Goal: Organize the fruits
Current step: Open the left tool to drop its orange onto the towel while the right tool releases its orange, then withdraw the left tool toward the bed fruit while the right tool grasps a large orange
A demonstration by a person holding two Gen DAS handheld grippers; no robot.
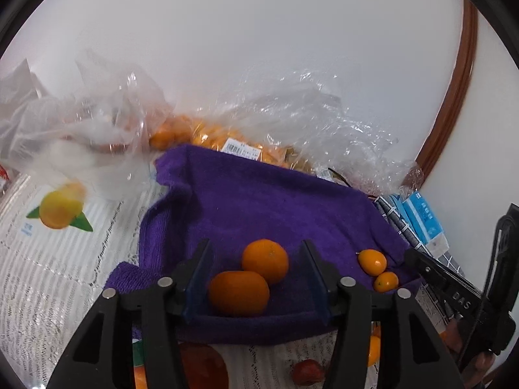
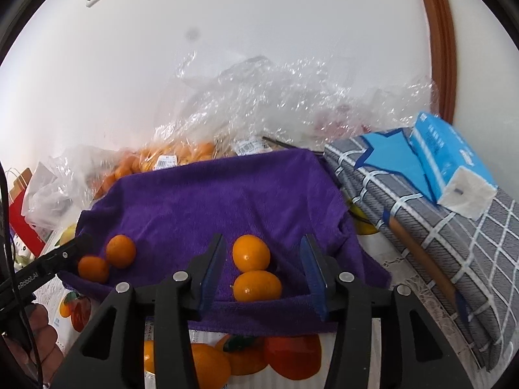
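A purple towel [image 1: 259,201] lies on the table and also shows in the right wrist view [image 2: 227,194]. Two mandarins [image 1: 238,292] [image 1: 265,261] lie at its near left, between the fingers of my open left gripper [image 1: 256,278]. Two small kumquats [image 2: 251,253] [image 2: 257,286] lie at its near right, between the fingers of my open right gripper [image 2: 262,272]. Neither gripper touches fruit. The kumquats [image 1: 372,261] appear in the left wrist view, the mandarins [image 2: 120,251] in the right wrist view.
Clear plastic bags with orange fruits [image 1: 207,139] [image 2: 168,159] lie behind the towel against the white wall. A grey checked cloth bundle [image 2: 438,227] with a blue tissue pack [image 2: 454,168] stands on the right. The lace-covered table [image 1: 48,275] carries fruit-printed boxes [image 2: 292,356].
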